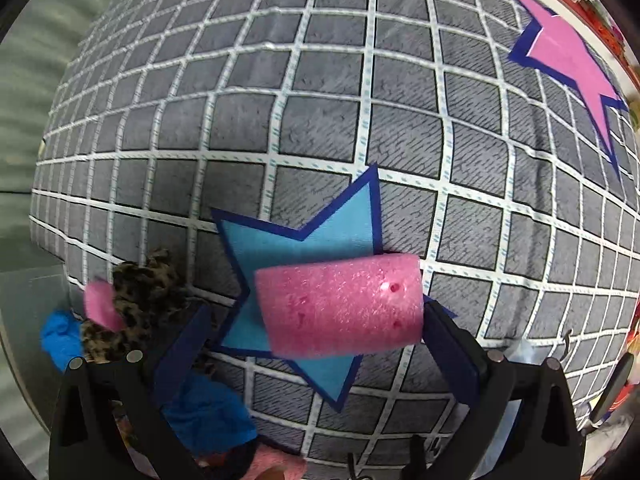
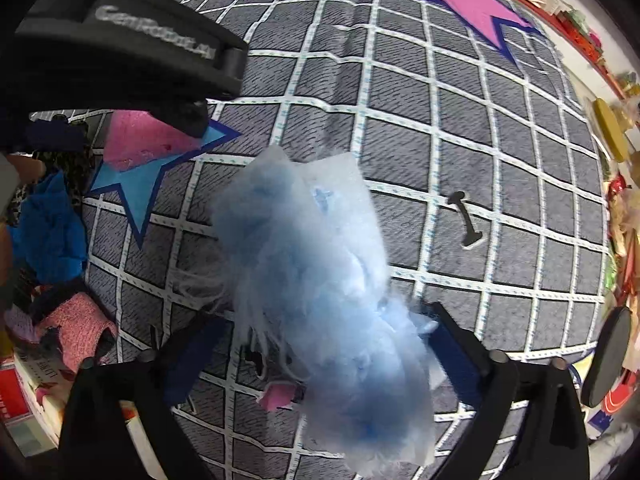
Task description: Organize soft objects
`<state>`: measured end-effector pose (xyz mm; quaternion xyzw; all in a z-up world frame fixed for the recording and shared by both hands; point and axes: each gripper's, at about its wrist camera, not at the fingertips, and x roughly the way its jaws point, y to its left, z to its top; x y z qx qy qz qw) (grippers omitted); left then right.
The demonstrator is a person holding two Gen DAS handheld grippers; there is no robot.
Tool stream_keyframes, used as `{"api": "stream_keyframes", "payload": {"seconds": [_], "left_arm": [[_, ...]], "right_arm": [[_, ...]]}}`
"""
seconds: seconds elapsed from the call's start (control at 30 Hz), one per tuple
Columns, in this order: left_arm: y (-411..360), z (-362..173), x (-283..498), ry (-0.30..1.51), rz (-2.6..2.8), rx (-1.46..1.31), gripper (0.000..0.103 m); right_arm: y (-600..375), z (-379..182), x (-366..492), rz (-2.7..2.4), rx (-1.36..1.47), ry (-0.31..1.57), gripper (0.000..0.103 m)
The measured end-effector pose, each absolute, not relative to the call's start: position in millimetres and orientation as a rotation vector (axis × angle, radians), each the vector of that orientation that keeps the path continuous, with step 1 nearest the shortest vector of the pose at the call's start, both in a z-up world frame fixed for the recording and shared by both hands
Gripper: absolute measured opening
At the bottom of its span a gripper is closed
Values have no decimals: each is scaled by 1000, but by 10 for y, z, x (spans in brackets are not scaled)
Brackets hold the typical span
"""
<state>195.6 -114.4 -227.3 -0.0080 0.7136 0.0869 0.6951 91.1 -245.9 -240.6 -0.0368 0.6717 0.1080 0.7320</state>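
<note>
Only the right view shows the released right gripper (image 2: 320, 344) over a blue fluffy bundle (image 2: 320, 280).

A staged test area, not a home: a grey grid-marked mat (image 1: 320, 128) bears taped star targets (image 1: 568, 60), and cluttered shelving (image 2: 608, 128) lines its far-right edge.

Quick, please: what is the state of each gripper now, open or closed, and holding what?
Left gripper: open, pink foam cylinder between the jaws, not gripped.
Right gripper: open, pale blue fluffy bundle between the jaws.
</note>
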Motion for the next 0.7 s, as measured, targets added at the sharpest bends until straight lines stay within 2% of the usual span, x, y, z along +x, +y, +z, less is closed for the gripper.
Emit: {"api": "stream_keyframes", "payload": {"seconds": [0.33,0.37,0.43,0.5,0.53,0.6,0.7], "left_arm": [[-1145,-2565,2199,1612,144,-154,103],[-1158,-2579,2235,1637,129,-141,103],[-1178,-2582,2292,1660,110,-108,102],[-1247,-2541,2343,1649,75,-84,91],[-1313,-2489,2400,1638,58,-65,76],[-1415,-2394,2399,1614,7,-8,75],[-1506,-2217,2342,1579,-55,39,75]], "right_arm": [[-2330,-2502,1030,212,-88,1533,101],[-2344,-2483,1063,205,-84,1529,95],[-2380,-2384,1073,187,-68,1511,78],[-2412,-2303,1087,182,-60,1494,40],[-2433,-2286,1100,181,-51,1500,37],[-2469,-2253,1144,166,-10,1508,33],[-2530,-2133,1173,133,48,1489,33]]}}
